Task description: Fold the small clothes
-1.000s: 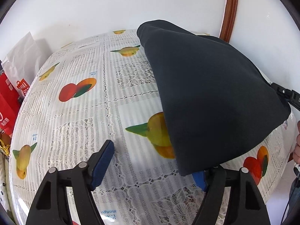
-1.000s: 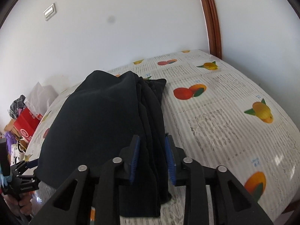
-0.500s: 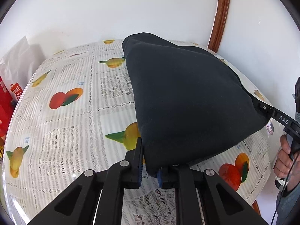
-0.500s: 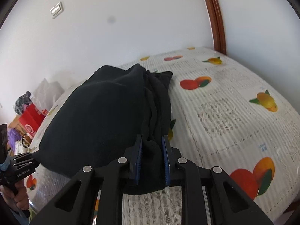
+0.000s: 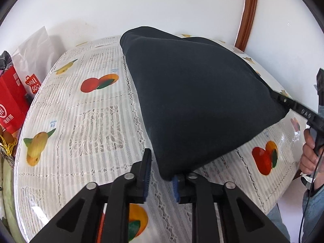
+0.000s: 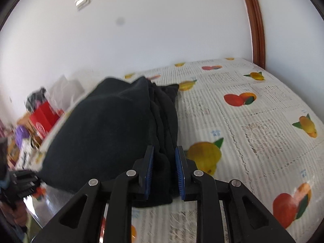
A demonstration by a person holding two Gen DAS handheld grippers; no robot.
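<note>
A dark navy garment (image 5: 202,101) stands tented over the fruit-print tablecloth (image 5: 91,131), lifted at two near corners. My left gripper (image 5: 161,177) has its jaws opening. The garment's corner rests on the right pad, and a gap shows between the cloth and the left pad. In the right wrist view the garment's bunched, folded edge (image 6: 162,125) fills the space between the pads of my right gripper (image 6: 164,170); its jaws are easing slightly wider but still press the cloth. One of its black fingers (image 5: 291,106) runs into the far corner in the left wrist view.
Red shopping bags (image 5: 12,105) and a white bag (image 5: 36,52) stand off the table's left side. A brown door frame (image 5: 247,14) rises behind the table. A person's hand (image 5: 309,154) holds the right gripper's handle at the table's right edge.
The left jaws closed on the garment's corner, then parted again. The right jaws closed on the folded edge and the garment was drawn nearer and raised.
</note>
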